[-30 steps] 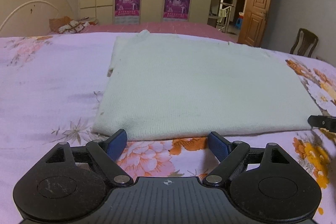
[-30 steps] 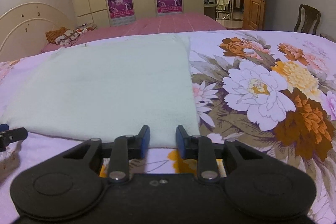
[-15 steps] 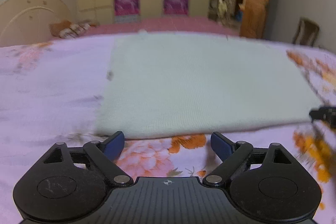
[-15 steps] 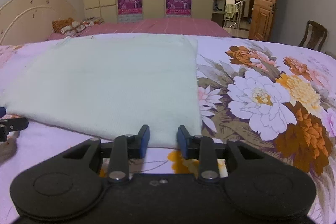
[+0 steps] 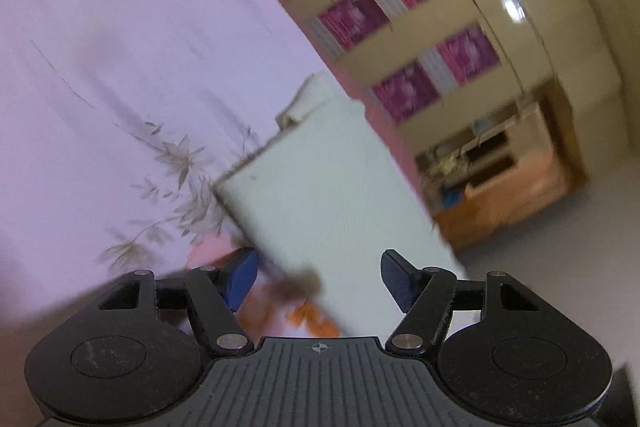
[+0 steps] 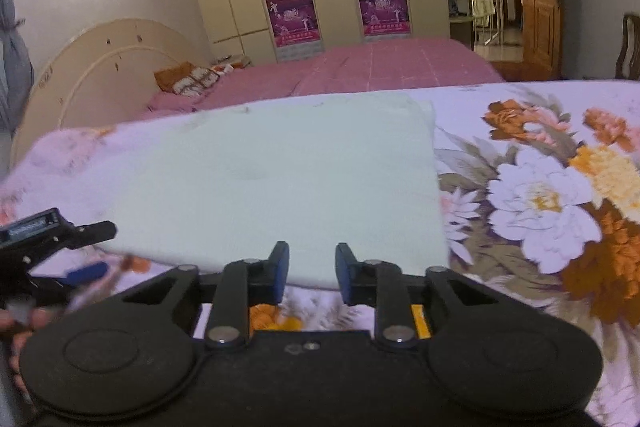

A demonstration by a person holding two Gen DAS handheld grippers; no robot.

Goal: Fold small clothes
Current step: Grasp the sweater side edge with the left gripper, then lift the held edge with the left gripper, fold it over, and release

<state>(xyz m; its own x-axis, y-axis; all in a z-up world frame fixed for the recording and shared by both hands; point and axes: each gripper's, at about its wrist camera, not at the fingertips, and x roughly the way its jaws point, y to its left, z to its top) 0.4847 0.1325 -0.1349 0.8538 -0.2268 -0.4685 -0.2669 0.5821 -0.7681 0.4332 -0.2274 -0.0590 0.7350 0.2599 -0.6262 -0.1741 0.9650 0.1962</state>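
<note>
Seen from the left wrist, the left gripper [image 5: 318, 281] is rolled hard to one side with its jaws wide, having just been closing, and nothing is clamped; the near corner of the pale green folded garment [image 5: 332, 195] lies on the floral bedspread [image 5: 120, 75] just ahead, between the blue pads [image 5: 240, 277]. From the right wrist, the right gripper [image 6: 308, 273] shows a narrow gap between jaws that have just been closing, gripping nothing, the garment's near edge [image 6: 280, 179] lying just beyond its fingertips, while the left gripper [image 6: 86, 253] hovers at the garment's corner to its left.
</note>
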